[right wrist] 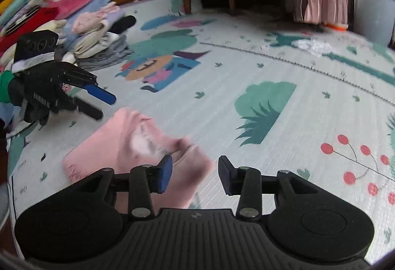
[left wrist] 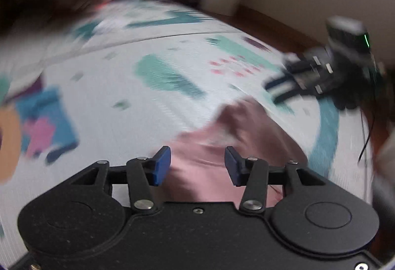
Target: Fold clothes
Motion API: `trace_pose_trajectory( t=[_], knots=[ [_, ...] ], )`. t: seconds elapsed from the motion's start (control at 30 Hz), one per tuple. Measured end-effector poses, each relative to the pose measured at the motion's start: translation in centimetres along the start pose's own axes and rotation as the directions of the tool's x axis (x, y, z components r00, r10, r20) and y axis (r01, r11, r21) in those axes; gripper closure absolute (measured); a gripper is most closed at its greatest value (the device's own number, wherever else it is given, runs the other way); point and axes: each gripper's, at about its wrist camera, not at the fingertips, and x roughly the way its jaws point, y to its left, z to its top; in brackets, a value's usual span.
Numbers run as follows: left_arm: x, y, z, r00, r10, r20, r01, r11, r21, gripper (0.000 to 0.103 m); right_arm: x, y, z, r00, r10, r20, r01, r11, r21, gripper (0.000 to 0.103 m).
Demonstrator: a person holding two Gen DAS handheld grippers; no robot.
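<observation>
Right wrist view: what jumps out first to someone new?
The pink garment lying partly folded on the cartoon-printed play mat, just ahead of the right gripper, whose jaws stand open with nothing between them. At left, the left gripper hovers beside the garment, jaws also open. Behind it sits a heap of clothes at the mat's far-left edge.

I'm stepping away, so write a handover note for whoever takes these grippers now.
Left gripper: open, nothing between the fingers, pink cloth below.
Right gripper: open, empty, over the garment's near edge.
Small pink fabric garment: on the patterned play mat, partly folded and rumpled.
Heap of clothes: at the mat's far left edge.
Left to do: tidy this fold, then the heap.
</observation>
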Motion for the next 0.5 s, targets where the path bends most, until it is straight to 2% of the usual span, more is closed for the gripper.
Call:
trace_pose_trajectory(
  t=[0.07, 0.13, 0.23, 0.3, 0.37, 0.43, 0.5],
  knots=[
    [0.7, -1.7, -0.6, 1.000, 0.013, 0.017, -0.015, 0.996, 0.086, 0.056, 0.3, 1.6, -0.9, 1.000, 0.007, -0.006, -0.007, 0.999, -0.040, 0.061],
    [1.5, -2.1, -1.1, 0.998, 0.058, 0.025, -0.061, 0.990, 0.131, 0.056, 1.5, 2.6, -1.2, 1.000, 0.007, -0.015, -0.007, 0.998, -0.059, 0.061],
    [2.4, -0.8, -1.6, 0.997, 0.078, 0.028, -0.081, 0.992, 0.101, 0.053, 3.6, 2.9, -0.5, 1.000, -0.011, 0.004, 0.012, 0.998, -0.066, 0.061],
    [3.4, -0.4, -1.9, 0.996, 0.084, 0.008, -0.084, 0.990, 0.114, 0.053, 5.1, 2.9, 0.2, 0.999, -0.031, 0.015, 0.033, 0.995, -0.090, 0.061],
    [4.8, -0.3, -2.4, 0.994, 0.101, -0.030, -0.097, 0.988, 0.120, 0.053, 7.2, 2.1, 0.2, 0.999, -0.018, -0.041, 0.015, 0.998, -0.062, 0.059],
    [5.3, 0.8, -2.9, 0.996, 0.091, -0.023, -0.089, 0.994, 0.055, 0.046, 8.2, 1.5, 0.0, 0.999, 0.004, -0.042, -0.006, 1.000, -0.031, 0.058],
    [5.6, 1.3, -3.0, 0.996, 0.084, -0.017, -0.083, 0.996, 0.018, 0.044, 8.8, 1.1, 0.2, 0.999, 0.016, -0.046, -0.016, 1.000, -0.009, 0.058]
  ],
)
